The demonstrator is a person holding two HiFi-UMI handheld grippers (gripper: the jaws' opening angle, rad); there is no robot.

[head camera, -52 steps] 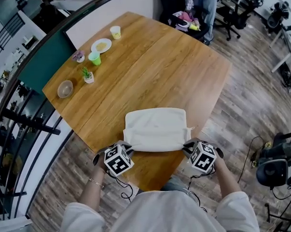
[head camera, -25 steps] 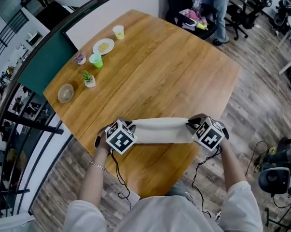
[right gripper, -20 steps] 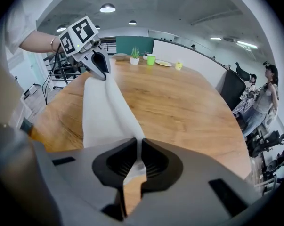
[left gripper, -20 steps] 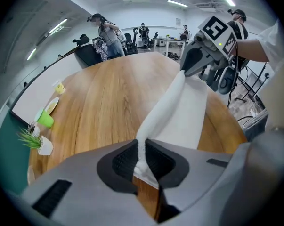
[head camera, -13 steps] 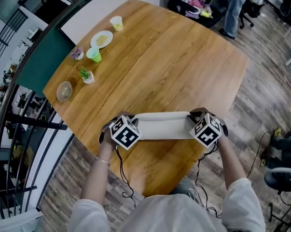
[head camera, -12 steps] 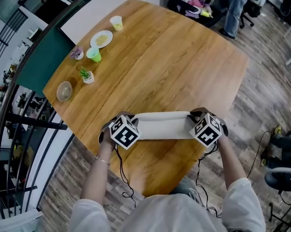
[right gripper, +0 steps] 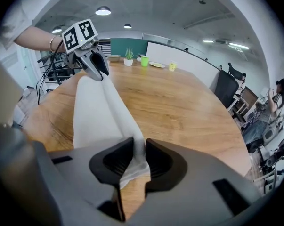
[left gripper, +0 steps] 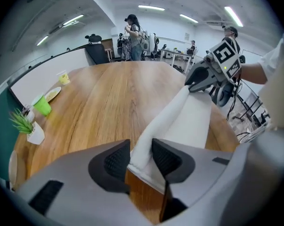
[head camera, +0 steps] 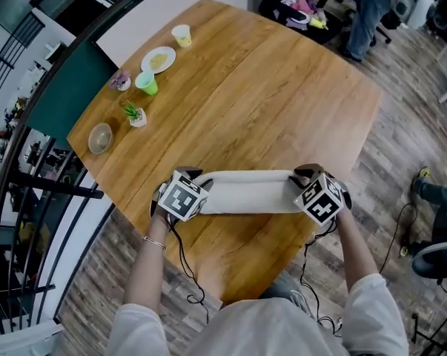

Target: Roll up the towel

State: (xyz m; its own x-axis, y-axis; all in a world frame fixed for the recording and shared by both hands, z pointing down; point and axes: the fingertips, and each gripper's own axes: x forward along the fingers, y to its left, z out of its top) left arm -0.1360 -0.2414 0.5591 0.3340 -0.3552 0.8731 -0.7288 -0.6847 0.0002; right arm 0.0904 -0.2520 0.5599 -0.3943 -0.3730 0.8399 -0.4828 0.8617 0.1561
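The white towel (head camera: 249,191) lies as a narrow rolled band across the near part of the wooden table (head camera: 267,102). My left gripper (head camera: 198,181) is at its left end and my right gripper (head camera: 300,176) at its right end. In the left gripper view the towel's thick edge (left gripper: 179,112) sits loosely between the pads of the left gripper (left gripper: 141,157), whose jaws have just been opening. In the right gripper view the right gripper (right gripper: 139,157) still pinches the towel's edge (right gripper: 109,102); its jaws have also just been opening a little.
Along the table's far left edge stand a bowl (head camera: 100,137), a small potted plant (head camera: 137,116), a green cup (head camera: 147,84), a plate (head camera: 158,59) and a yellow cup (head camera: 181,35). A railing runs at the left. A person (head camera: 371,6) stands beyond the table.
The towel, spread wider two seconds ago, is now a narrow band farther from the near edge. Both grippers moved away from me with it and have hardly moved in the last half second.
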